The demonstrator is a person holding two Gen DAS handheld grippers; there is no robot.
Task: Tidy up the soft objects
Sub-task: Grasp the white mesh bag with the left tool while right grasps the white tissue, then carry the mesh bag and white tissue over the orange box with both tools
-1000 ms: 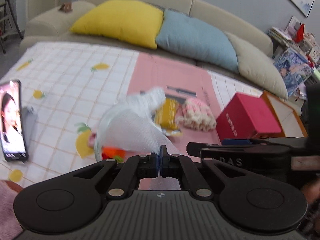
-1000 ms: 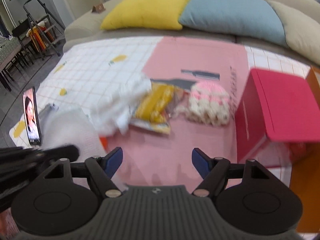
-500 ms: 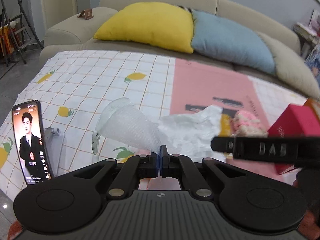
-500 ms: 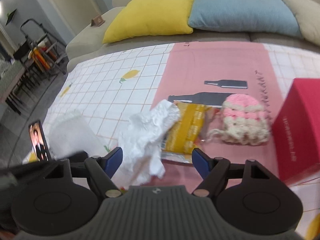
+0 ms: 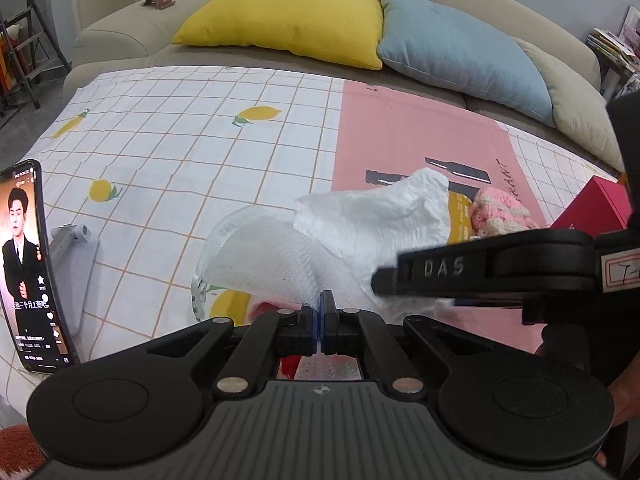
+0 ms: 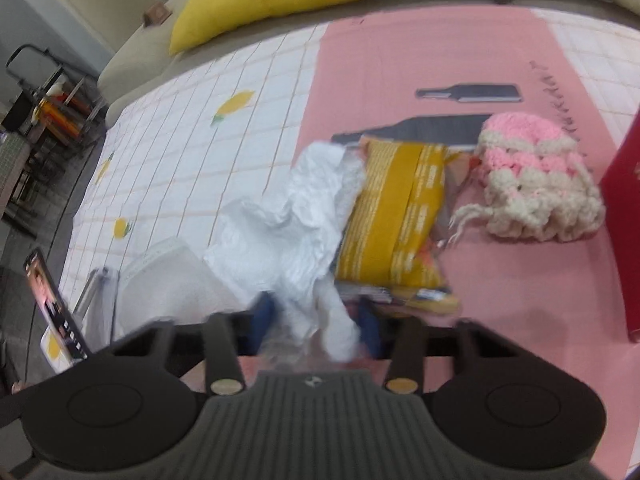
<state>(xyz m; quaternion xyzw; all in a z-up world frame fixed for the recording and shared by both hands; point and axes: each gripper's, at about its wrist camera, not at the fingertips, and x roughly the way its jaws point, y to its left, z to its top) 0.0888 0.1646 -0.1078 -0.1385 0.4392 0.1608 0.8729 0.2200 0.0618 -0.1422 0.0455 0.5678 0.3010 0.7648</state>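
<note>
My left gripper (image 5: 322,316) is shut on a white mesh bag (image 5: 264,260) and holds its mouth up over the table. My right gripper (image 6: 316,326) is open, with the tail of a crumpled white cloth (image 6: 296,224) between its blue fingers (image 6: 262,316); this cloth (image 5: 380,220) also shows beside the bag in the left wrist view. A yellow snack packet (image 6: 396,216) and a pink and cream knitted hat (image 6: 536,176) lie on the pink mat to the right. The right gripper's side (image 5: 480,272) crosses the left wrist view.
A phone (image 5: 30,264) stands on a grey holder at the left edge of the lemon-print tablecloth (image 5: 180,140). A red box (image 6: 624,224) stands at the right. A sofa with yellow (image 5: 288,16) and blue cushions (image 5: 460,52) lies behind.
My right gripper has moved down and forward onto the white cloth, so the cloth's tail now sits between its fingers, which have narrowed. The left gripper has stayed shut on the mesh bag.
</note>
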